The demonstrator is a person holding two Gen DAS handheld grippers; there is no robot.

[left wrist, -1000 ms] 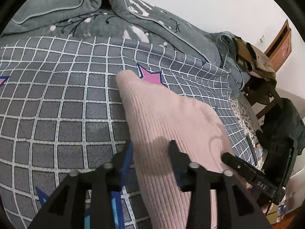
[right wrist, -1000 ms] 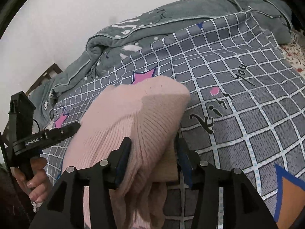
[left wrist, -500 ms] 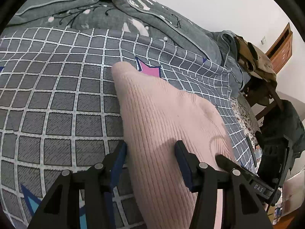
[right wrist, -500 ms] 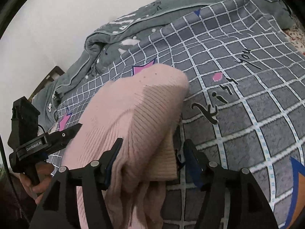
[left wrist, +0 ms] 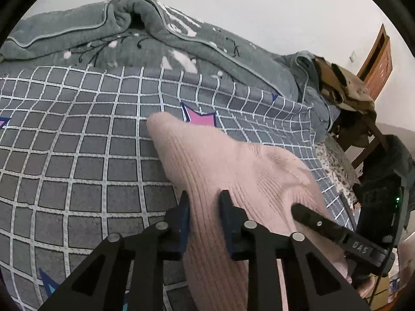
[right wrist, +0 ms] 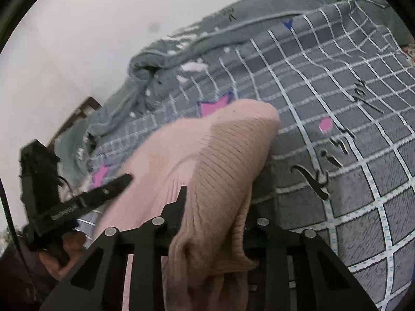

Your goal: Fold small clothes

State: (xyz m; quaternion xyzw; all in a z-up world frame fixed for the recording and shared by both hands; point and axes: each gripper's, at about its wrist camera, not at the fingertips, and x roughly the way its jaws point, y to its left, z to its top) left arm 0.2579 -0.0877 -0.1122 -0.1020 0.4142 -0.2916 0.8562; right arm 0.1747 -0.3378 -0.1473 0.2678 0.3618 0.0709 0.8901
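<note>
Pink ribbed knit garment (left wrist: 233, 176) fills the gap between the left gripper (left wrist: 205, 202)'s black fingers (left wrist: 229, 204), which are clenched on a raised fold of it. The right gripper (right wrist: 215, 202) grips the same pink knit (right wrist: 212, 155) nearer its other side: its left finger (right wrist: 181, 199) presses against the cloth, while its right finger is hidden under a hanging hem, so that side of the grip cannot be seen directly. Between the two grippers the garment is lifted in a hump, and its far end tapers to a rounded edge that rests on the grey bedspread with a white grid pattern (left wrist: 85, 160), just in front of a pink star print (left wrist: 201, 118). In the right wrist view the garment's right edge drops steeply to the bedspread (right wrist: 350, 181), beside black lettering (right wrist: 326, 160) printed on the cloth.

Left of the garment in the left wrist view, the bedspread lies flat and uncovered out to the picture's edge. On the far side a rumpled grey blanket with pale piping (left wrist: 145, 33) is heaped along the white wall (left wrist: 259, 7). To the far right a wooden chair piled with tan and dark clothes (left wrist: 345, 88) stands just beside the bed's edge.
</note>
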